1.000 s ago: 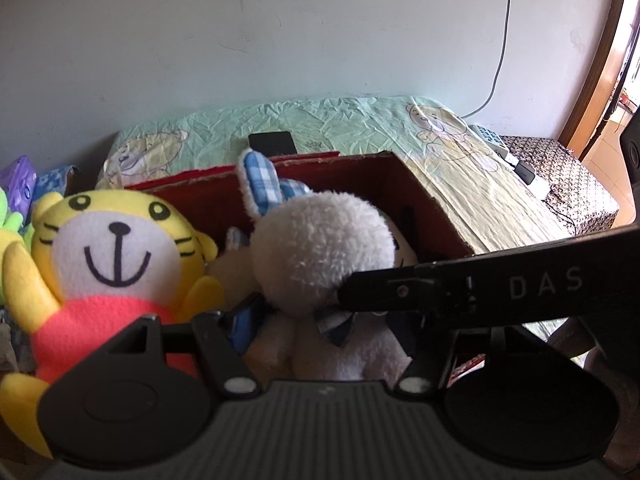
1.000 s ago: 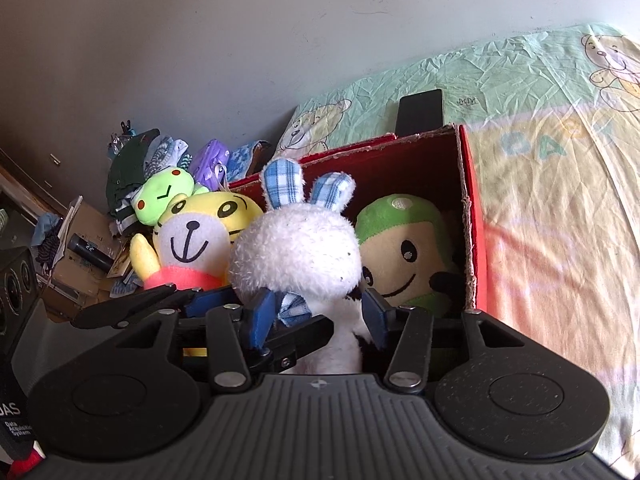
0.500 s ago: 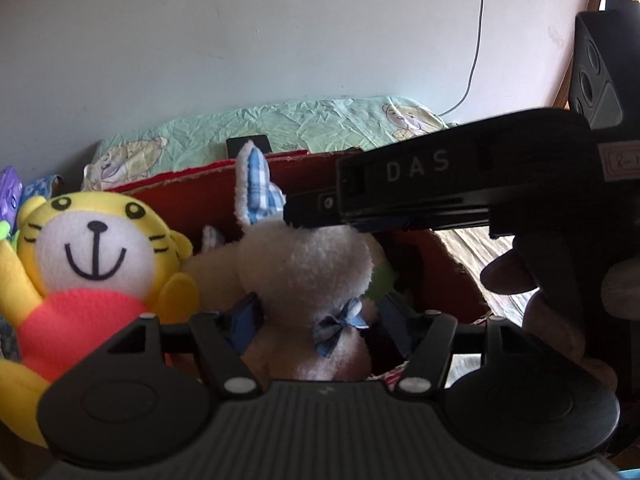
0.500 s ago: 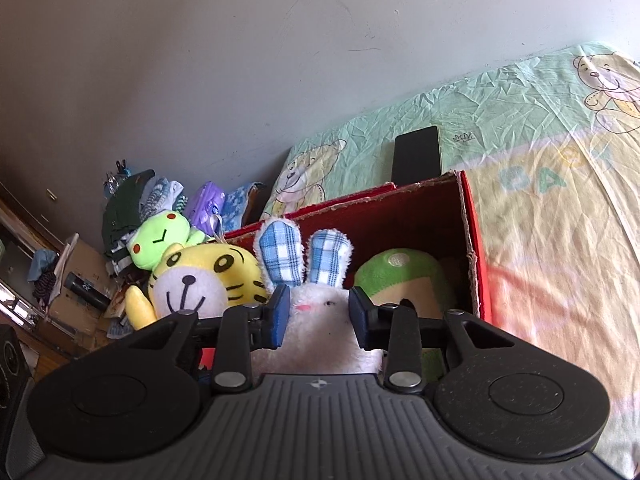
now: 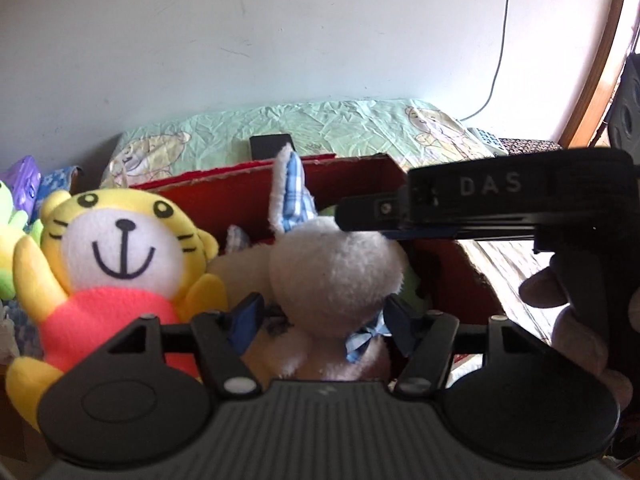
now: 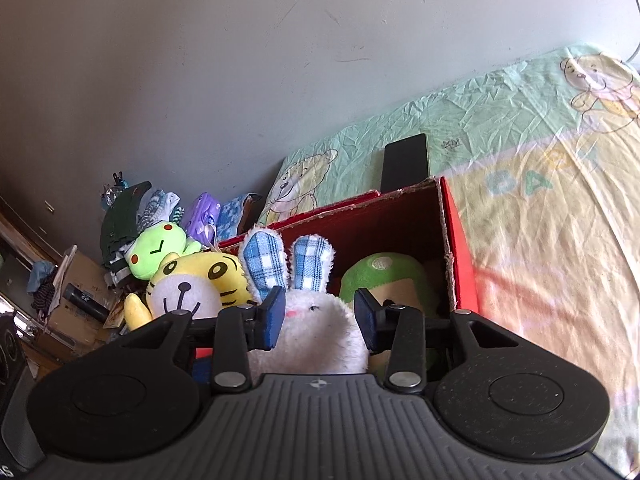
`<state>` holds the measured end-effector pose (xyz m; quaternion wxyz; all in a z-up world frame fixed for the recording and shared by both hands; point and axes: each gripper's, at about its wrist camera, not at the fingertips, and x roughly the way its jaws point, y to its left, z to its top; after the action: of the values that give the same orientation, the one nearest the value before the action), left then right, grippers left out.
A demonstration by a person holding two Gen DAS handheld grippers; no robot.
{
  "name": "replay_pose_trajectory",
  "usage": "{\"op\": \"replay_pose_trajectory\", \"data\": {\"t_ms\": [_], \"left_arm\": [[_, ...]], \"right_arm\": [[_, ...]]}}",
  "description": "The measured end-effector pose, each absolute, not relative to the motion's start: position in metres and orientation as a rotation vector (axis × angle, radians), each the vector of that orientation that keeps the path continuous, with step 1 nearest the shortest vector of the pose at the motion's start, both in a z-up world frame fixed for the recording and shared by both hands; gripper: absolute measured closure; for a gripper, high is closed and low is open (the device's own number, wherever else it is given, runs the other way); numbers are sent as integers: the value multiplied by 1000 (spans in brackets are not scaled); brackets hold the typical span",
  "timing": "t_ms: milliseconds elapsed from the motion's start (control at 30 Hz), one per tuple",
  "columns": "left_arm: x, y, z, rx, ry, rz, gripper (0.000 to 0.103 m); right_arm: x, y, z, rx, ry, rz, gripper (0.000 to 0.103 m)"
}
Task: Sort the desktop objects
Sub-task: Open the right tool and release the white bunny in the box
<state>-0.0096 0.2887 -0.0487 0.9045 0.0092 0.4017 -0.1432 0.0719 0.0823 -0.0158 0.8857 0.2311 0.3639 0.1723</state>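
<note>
A white plush rabbit (image 5: 336,276) with blue-checked ears stands upright at the near edge of the red cardboard box (image 5: 240,196). My left gripper (image 5: 324,318) is shut on its neck, just above the blue bow. My right gripper (image 6: 320,316) is partly open and lies over the top of the rabbit's head (image 6: 316,328). The ears stand just beyond its tips, and it grips nothing. In the left wrist view it reaches in from the right (image 5: 360,216). A yellow tiger plush (image 5: 120,248) leans beside the rabbit. A green plush (image 6: 384,276) sits inside the red box (image 6: 456,240).
The box stands on a bed with a bear-print sheet (image 6: 540,160), and a black phone (image 6: 404,160) lies behind it. A green frog plush (image 6: 156,246) and a pile of clutter are at the left against the wall. A person's hand (image 5: 560,304) holds the right gripper.
My right gripper has risen from the rabbit's neck to the top of its head and its jaws have narrowed. The left gripper has kept its hold on the rabbit.
</note>
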Motion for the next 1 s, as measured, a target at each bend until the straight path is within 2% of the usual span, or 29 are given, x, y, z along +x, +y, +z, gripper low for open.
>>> {"op": "replay_pose_trajectory", "data": {"t_ms": [100,433,533,767,1000], "left_arm": [[-7,288,-49,34,849,-258,27],[-22,291,-30,73,809,-203,28],[-21,294,-24,71,802,-180,26],[-19,296,-18,91,802,-103,23],[-18,303,-29,75,860,0,23]], "right_arm": [[68,85,-11,440,755,337,61],[52,78,-6,470,749,265,60],[47,80,-4,450,743,249,60],[38,84,1,402,727,204,51],[29,94,-1,329,740,158,51]]}}
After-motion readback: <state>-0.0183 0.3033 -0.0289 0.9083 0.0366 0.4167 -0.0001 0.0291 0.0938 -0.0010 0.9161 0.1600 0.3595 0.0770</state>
